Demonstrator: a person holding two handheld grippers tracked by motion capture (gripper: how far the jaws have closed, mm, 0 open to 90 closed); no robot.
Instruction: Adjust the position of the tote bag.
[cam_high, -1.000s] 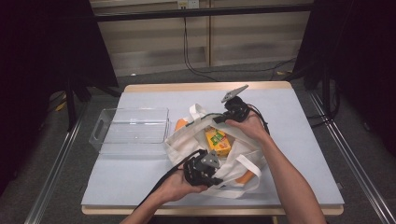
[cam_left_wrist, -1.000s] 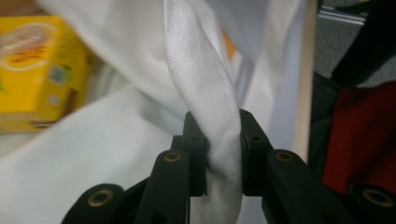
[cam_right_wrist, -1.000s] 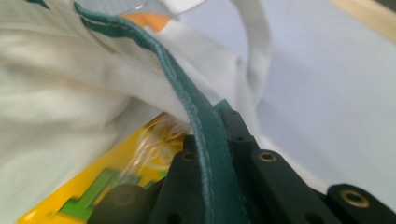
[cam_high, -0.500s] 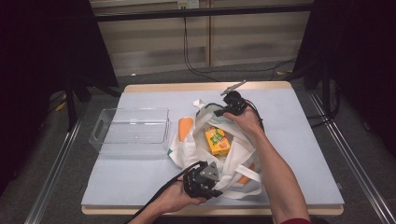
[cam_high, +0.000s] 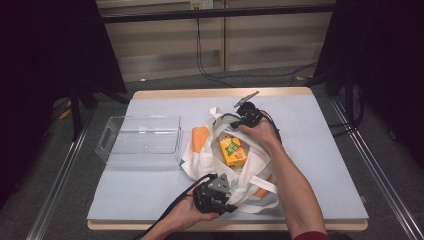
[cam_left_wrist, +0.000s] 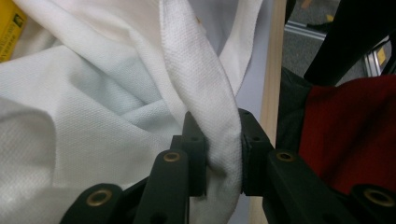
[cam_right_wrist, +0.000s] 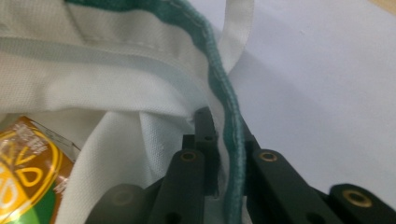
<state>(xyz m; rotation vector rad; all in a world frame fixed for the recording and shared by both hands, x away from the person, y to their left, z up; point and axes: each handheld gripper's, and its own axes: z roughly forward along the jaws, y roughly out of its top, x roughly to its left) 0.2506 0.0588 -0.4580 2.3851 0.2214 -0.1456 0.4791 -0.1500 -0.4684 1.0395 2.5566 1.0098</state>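
A white tote bag (cam_high: 256, 162) with orange and green print lies at the middle of the table, its mouth held apart. Inside it rests a yellow juice box (cam_high: 233, 150), also seen as the juice box (cam_right_wrist: 23, 172) at the lower left of the right gripper view. My left gripper (cam_high: 226, 197) (cam_left_wrist: 217, 140) is shut on a fold of the bag's white cloth (cam_left_wrist: 205, 79) at the near rim. My right gripper (cam_high: 237, 121) (cam_right_wrist: 225, 128) is shut on the far rim, pinching its green edge band (cam_right_wrist: 224, 102).
A clear plastic bin (cam_high: 142, 137) stands left of the bag. The bag's loose straps (cam_high: 262, 185) trail toward the table's front edge (cam_high: 310, 222). A red sleeve (cam_left_wrist: 355, 130) and the wooden table edge (cam_left_wrist: 273, 70) lie right of my left gripper.
The right gripper has sunk slightly with the far rim, and the bag's mouth has shifted with it. The left gripper has stayed put on the near rim.
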